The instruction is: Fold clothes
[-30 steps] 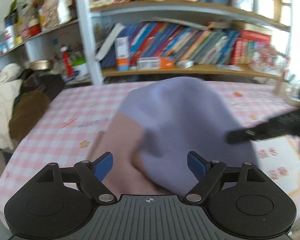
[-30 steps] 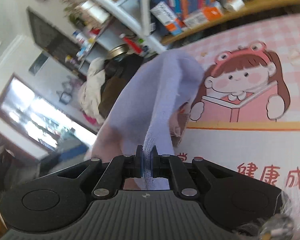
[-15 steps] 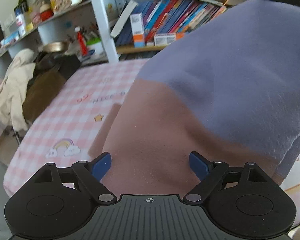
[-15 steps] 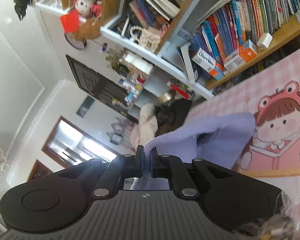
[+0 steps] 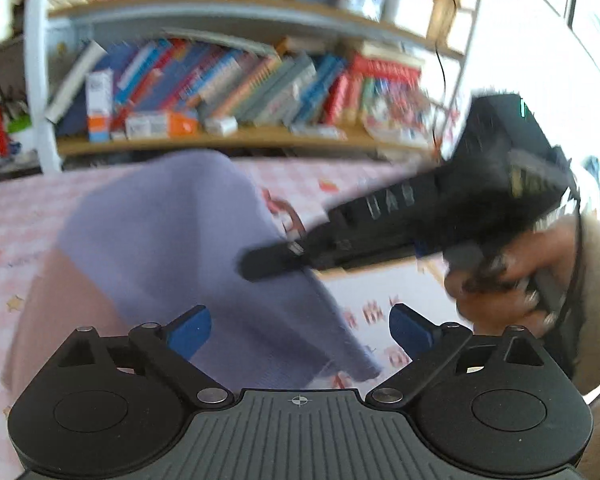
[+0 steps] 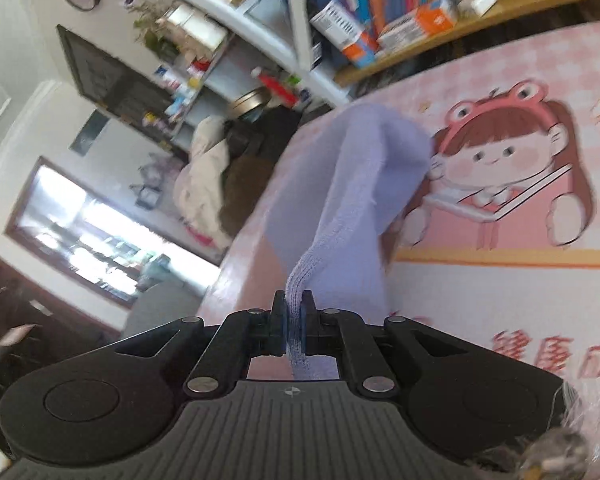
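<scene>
Two grippers are working over one garment (image 5: 172, 232), a lilac and dusty-pink knit lying on the desk (image 5: 8, 216), which is covered in pink checked cloth. The right gripper (image 6: 293, 322) is pinching a ribbed lilac edge, its jaws closed tight on the fabric, and the cloth is rising from the desk in a taut ridge straight ahead of those jaws. Beyond and to the right of them a cartoon girl (image 6: 496, 172) is showing on the cloth. The left gripper (image 5: 300, 330) is hovering with its jaws spread wide and nothing between them; the lilac part is lying just ahead of and partly under them, the pink part off to their left. In the left view the right gripper (image 5: 260, 262) is reaching in from the right, blurred, gripped by a hand (image 5: 500, 280). Bookshelves (image 5: 236, 136) are standing behind the desk.
</scene>
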`<state>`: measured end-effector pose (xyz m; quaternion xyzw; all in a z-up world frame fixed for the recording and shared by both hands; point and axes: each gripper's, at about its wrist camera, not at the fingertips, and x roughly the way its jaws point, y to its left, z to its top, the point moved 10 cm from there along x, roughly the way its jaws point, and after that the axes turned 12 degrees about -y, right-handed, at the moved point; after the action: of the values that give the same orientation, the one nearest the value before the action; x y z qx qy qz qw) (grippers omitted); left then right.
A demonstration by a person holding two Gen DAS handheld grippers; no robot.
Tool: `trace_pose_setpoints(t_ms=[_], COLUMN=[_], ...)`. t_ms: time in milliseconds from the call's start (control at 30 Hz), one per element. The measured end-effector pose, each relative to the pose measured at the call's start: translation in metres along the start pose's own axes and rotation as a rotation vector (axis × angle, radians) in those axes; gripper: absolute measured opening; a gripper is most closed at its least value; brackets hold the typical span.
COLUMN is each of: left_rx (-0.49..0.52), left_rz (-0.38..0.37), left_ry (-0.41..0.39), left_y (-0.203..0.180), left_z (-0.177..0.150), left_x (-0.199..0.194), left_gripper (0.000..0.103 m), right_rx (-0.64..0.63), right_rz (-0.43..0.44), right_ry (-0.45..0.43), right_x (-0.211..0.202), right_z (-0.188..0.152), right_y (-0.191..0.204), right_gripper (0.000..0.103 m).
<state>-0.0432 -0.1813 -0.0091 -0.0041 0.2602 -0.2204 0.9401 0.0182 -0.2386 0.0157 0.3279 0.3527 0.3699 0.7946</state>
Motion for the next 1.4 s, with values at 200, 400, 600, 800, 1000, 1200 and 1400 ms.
trace_pose_setpoints(t_ms=[200,400,600,800,1000,1200,1400], left_rx=[0.024,-0.07,-0.011,0.092,0.073,0.037,0.017], left_rz=[0.13,0.242,0.301,0.251,0.164,0.104,-0.155], left_ry=[0.079,0.107,0.045,0.025,0.007,-0.111,-0.348], left_y=[0.01,0.039,0.042,0.034,0.011,0.001,-0.045], left_z=[-0.016,-0.027,-0.012,-0.004,-0.005,0.03,0.106], left_x=[0.014,0.009,-0.021,-0.051,-0.068,-0.073,-0.078], left_gripper=[0.098,0.004,0.003,0.003,0.003,0.003,0.003], right_rx=[0.019,0.05,0.243,0.519,0.666,0.571,0.326], right_rz=[0.104,0.126,0.037,0.047,0.089,0.19,0.268], right_ry=[0.087,0.099,0.064,0.004,0.004,-0.162,-0.443], right_x=[-0.001,0.001,0.021,0.043,0.073,0.041,-0.062], right_z=[-0.013,-0.017,-0.012,-0.003,0.001,0.04,0.128], right_y=[0.024,0.029,-0.013,-0.05,-0.057,-0.039,0.0], right_gripper=[0.006,0.007,0.078,0.076,0.017,0.011,0.011])
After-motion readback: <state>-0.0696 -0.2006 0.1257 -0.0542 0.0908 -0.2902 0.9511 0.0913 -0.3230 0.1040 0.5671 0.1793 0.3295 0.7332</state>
